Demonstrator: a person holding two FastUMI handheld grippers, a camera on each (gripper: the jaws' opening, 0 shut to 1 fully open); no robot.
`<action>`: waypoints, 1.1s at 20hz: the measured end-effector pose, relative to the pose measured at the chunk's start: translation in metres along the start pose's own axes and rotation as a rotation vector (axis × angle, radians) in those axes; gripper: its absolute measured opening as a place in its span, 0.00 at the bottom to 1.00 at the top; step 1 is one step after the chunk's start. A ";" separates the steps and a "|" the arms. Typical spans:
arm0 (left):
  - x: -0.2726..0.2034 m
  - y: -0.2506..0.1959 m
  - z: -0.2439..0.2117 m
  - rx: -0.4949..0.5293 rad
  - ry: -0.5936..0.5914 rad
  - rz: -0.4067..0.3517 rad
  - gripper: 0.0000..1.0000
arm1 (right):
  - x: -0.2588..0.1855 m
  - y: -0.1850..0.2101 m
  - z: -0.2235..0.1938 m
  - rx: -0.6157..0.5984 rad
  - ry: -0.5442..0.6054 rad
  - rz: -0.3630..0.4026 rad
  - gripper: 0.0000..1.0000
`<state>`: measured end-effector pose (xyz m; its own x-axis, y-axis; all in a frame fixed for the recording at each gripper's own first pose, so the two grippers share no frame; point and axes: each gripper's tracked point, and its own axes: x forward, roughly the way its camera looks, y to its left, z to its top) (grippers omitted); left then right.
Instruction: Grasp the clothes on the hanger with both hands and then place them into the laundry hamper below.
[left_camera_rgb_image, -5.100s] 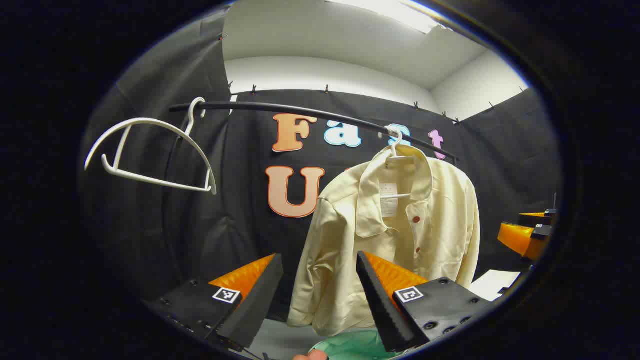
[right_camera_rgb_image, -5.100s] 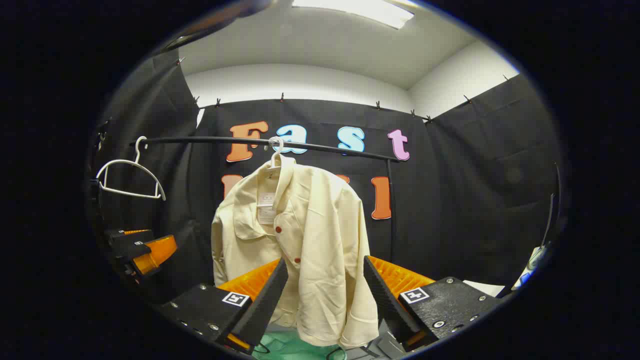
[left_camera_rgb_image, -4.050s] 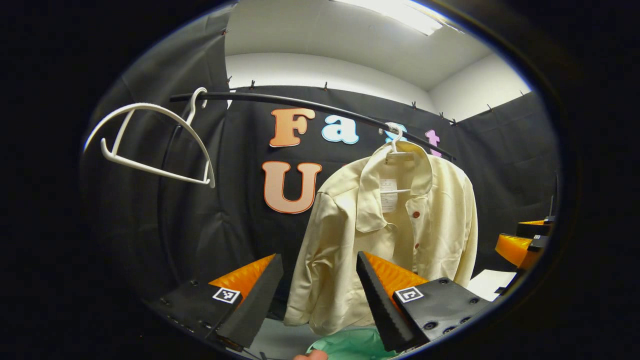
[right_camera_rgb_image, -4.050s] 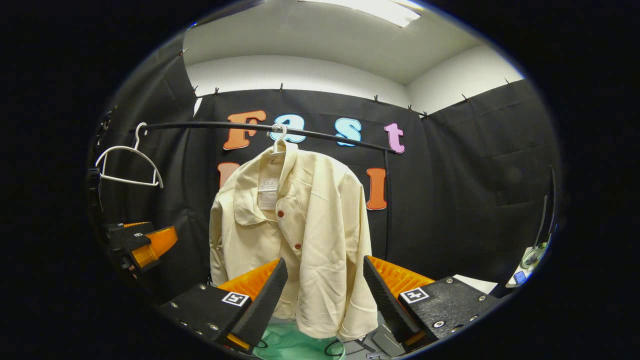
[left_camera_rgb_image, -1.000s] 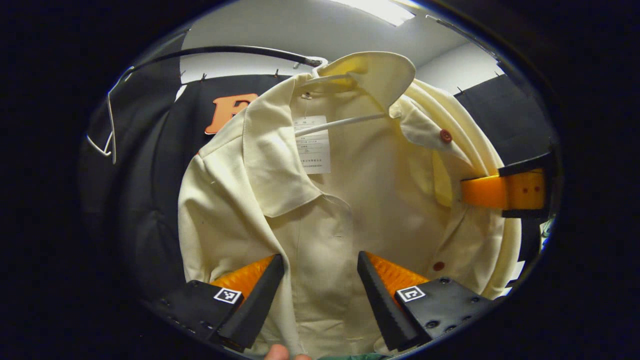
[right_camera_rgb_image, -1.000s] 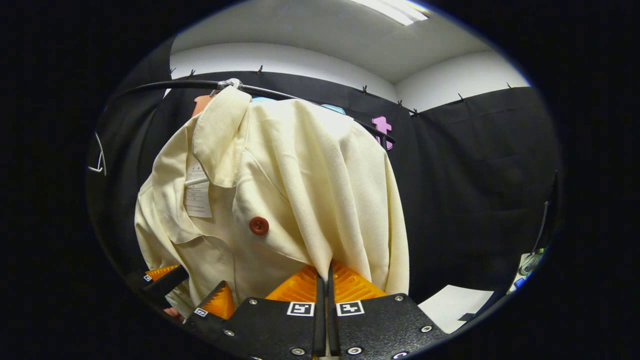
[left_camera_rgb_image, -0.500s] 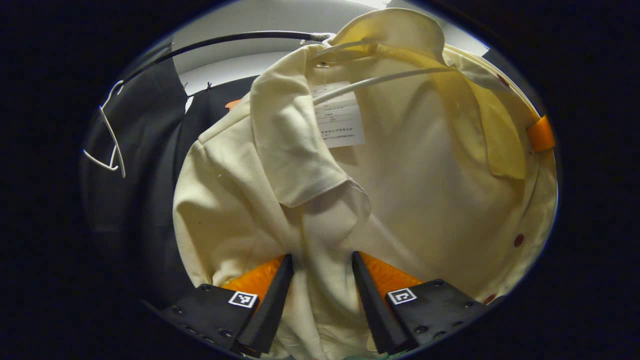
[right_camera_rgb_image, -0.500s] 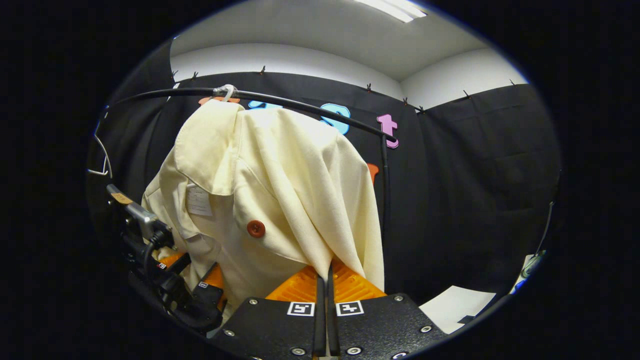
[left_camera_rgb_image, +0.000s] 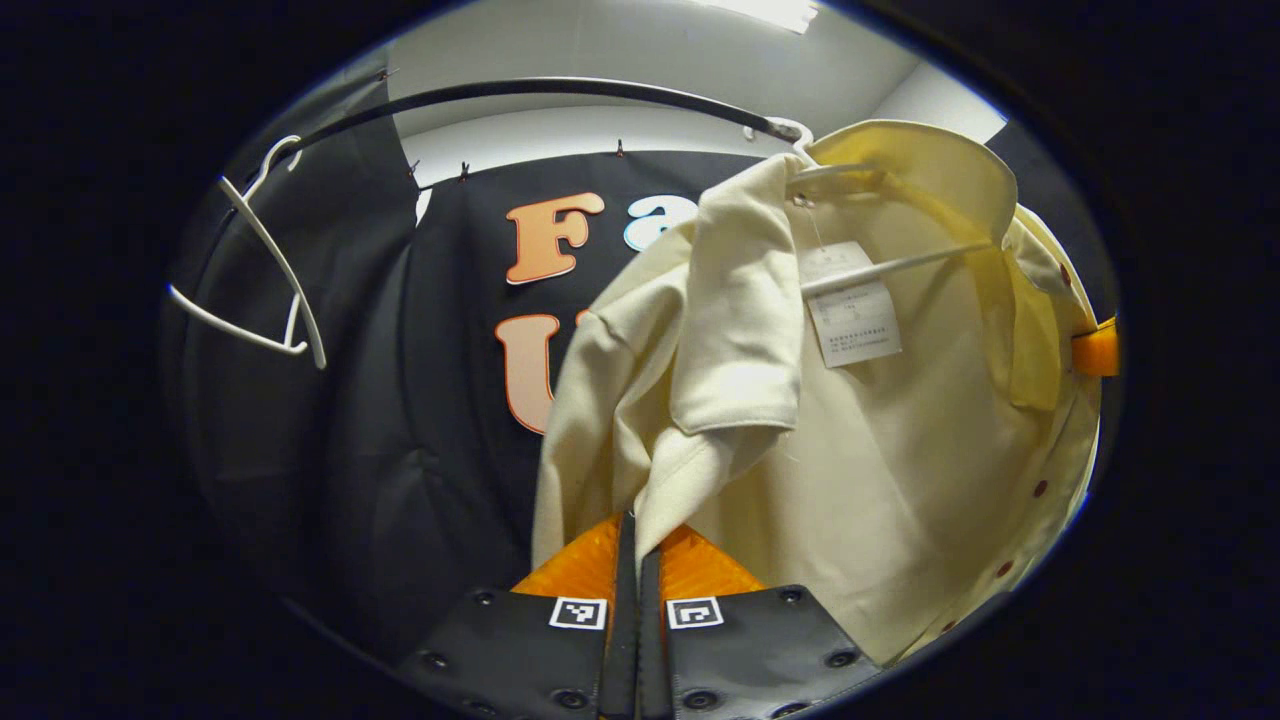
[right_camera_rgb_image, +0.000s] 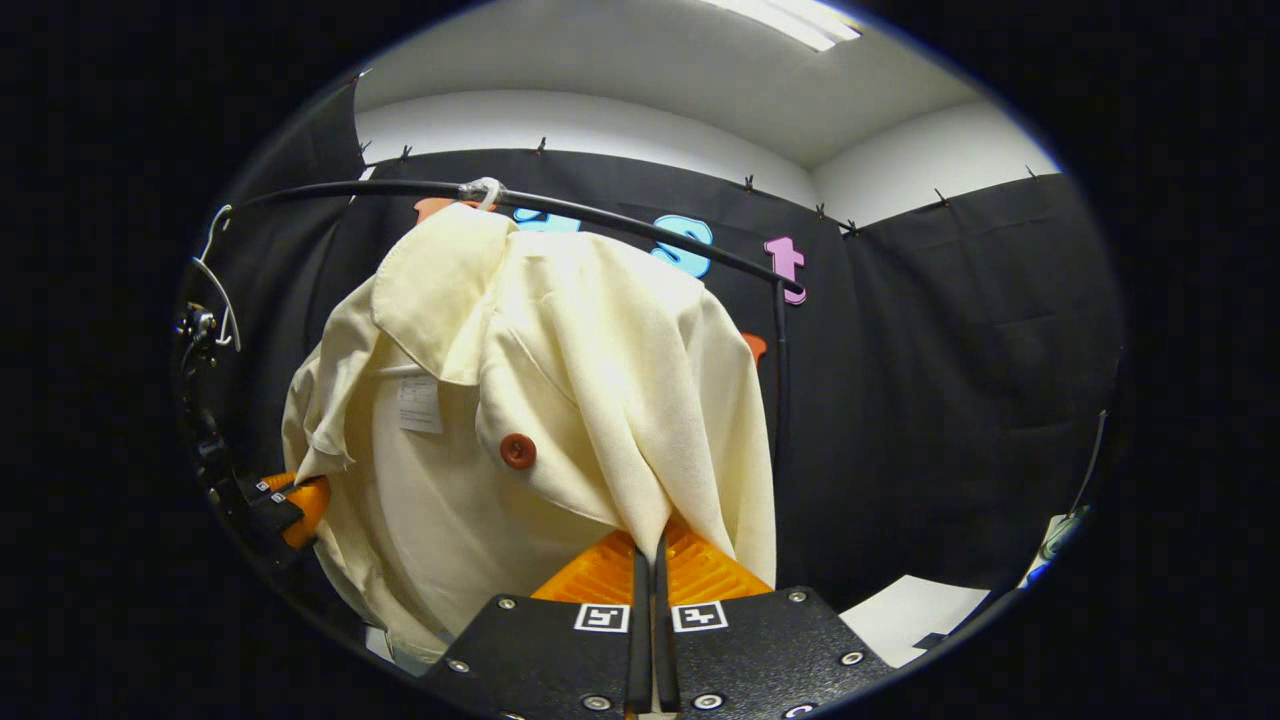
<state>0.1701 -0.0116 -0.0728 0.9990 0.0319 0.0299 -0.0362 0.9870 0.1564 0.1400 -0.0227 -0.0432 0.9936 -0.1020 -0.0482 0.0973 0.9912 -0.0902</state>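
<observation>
Left tongs (left_camera_rgb_image: 632, 535): fingers closed together, clamped on a fold of the shirt's front edge just below its turned-down collar
Right tongs (right_camera_rgb_image: 650, 545): fingers closed together, pinching the opposite front panel (a red button (right_camera_rgb_image: 517, 451) sits up and to their left)
Shirt (right_camera_rgb_image: 600, 380): cream, still on its white hanger (left_camera_rgb_image: 880, 262), spread open between the two tongs, label (left_camera_rgb_image: 853, 318) showing inside the neck
Rail (right_camera_rgb_image: 640, 228): black, above both tongs, carrying the hanger's hook
Empty hanger (left_camera_rgb_image: 265, 265): white, far along the rail, up and left of the left tongs
Paper (right_camera_rgb_image: 905, 605): white sheet, low to the right of the right tongs
</observation>
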 end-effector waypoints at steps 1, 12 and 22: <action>-0.001 0.003 0.005 0.013 -0.001 -0.011 0.08 | -0.005 -0.001 0.003 -0.002 -0.005 -0.001 0.01; -0.010 0.044 0.051 0.004 -0.022 -0.052 0.07 | -0.036 -0.042 0.046 -0.031 -0.094 -0.083 0.01; 0.043 0.099 0.125 0.114 -0.169 0.063 0.07 | -0.021 -0.104 0.154 -0.134 -0.255 -0.176 0.01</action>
<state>0.2062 0.0679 0.0679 0.9768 0.0571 0.2066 -0.1109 0.9594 0.2592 0.1175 -0.1109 0.1209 0.9461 -0.2298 0.2283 0.2776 0.9384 -0.2057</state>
